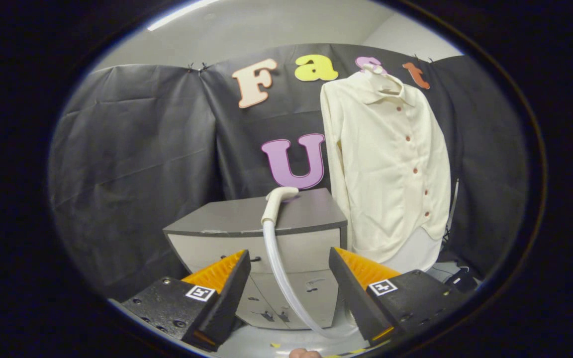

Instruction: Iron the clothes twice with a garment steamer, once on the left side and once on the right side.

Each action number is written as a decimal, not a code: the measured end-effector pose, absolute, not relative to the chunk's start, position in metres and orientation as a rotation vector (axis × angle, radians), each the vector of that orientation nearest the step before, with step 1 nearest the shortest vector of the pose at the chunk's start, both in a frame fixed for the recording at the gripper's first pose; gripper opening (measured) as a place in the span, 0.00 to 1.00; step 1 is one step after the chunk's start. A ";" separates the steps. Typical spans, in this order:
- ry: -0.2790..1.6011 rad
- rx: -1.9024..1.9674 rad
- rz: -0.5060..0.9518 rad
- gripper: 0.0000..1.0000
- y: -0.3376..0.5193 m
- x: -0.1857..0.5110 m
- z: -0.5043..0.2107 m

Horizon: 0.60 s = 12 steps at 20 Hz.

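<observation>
A cream button-up shirt hangs on the black cloth wall, to the right of a grey cabinet. The white steamer head lies on the cabinet's top near its front edge, and its pale hose droops down over the drawers toward the floor. My gripper is open, well short of the cabinet. The hose passes through the gap between the two fingers without touching either. The steamer head sits beyond and above the fingertips.
The cabinet has several drawer fronts with small handles. Black cloth walls close in behind and to the left. Dark cables lie on the pale floor below the shirt. A fingertip shows at the bottom between the fingers.
</observation>
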State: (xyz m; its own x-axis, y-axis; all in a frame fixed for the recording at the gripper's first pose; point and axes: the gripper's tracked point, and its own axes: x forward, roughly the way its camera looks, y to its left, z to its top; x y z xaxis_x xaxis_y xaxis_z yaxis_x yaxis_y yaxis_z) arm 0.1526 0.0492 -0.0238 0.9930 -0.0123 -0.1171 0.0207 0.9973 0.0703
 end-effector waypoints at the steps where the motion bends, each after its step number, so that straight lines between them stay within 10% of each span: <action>1: 0.120 0.068 -0.020 0.96 0.051 0.168 -0.022; 12: 0.125 -0.014 -0.034 0.97 0.081 0.321 0.002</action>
